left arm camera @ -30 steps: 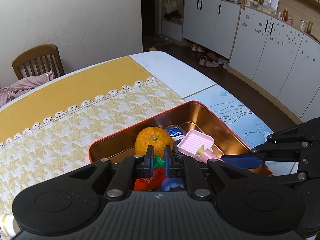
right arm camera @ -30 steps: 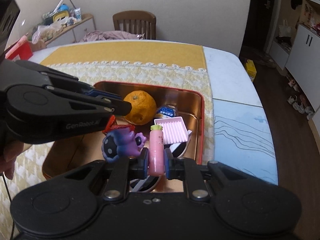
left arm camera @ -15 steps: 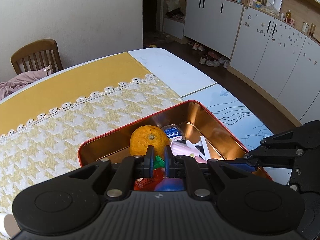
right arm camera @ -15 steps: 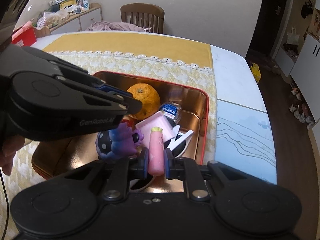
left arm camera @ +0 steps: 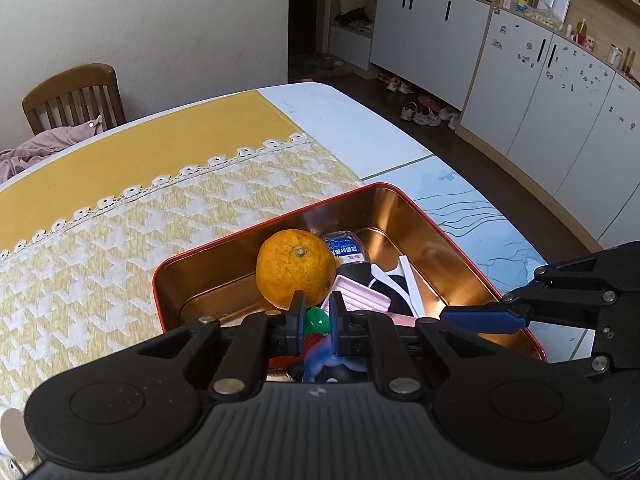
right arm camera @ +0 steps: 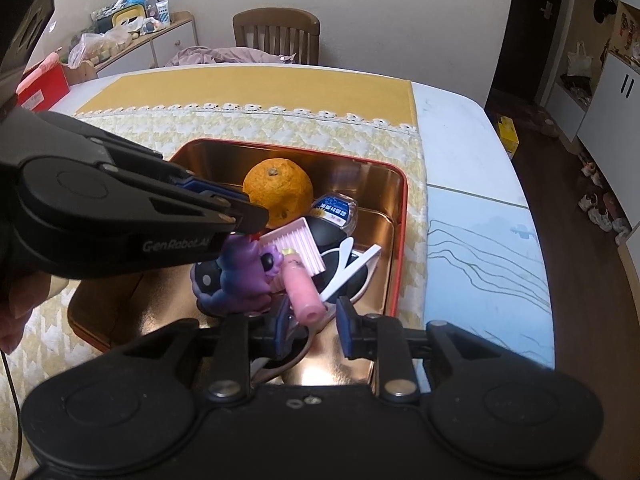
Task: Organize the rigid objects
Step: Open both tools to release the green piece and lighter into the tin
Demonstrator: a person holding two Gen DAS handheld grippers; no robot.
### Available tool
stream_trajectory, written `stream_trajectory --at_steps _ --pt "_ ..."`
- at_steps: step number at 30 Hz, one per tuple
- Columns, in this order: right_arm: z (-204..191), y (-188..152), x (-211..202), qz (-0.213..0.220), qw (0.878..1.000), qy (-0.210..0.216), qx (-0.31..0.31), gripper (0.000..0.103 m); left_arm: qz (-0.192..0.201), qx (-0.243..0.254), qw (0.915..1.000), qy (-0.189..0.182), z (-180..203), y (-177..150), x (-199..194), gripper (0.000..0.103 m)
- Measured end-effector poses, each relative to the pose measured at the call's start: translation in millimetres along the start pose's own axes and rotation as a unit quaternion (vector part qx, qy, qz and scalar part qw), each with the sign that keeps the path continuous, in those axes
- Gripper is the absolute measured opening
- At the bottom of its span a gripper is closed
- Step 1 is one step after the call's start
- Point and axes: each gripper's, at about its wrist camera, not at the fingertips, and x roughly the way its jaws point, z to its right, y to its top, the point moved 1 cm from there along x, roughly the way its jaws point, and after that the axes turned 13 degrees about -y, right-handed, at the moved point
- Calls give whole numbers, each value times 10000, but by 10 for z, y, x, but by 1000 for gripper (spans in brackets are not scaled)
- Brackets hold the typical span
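Now right gripper (right arm camera: 310, 326) has spread wide, dropping the pink tube (right arm camera: 302, 290) into the red tin (right arm camera: 402, 216) beside the orange (right arm camera: 278, 190); left gripper (left arm camera: 317, 320) narrow, grip unclear.

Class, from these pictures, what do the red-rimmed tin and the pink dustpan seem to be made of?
Tin: probably metal, with a glossy copper-coloured inside that mirrors light. Pink dustpan: likely moulded plastic, matte, with evenly ribbed grooves.
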Motion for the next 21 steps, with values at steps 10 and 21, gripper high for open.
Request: stream_trajectory --at_steps 10,21 --pt "45 -44 -148 64 9998 107 148 42 63 -42 9999 -91 69 -46 -127 16" --pt "63 -24 -423 324 9986 308 281 57 426 -95 9989 -147 130 -90 -501 28"
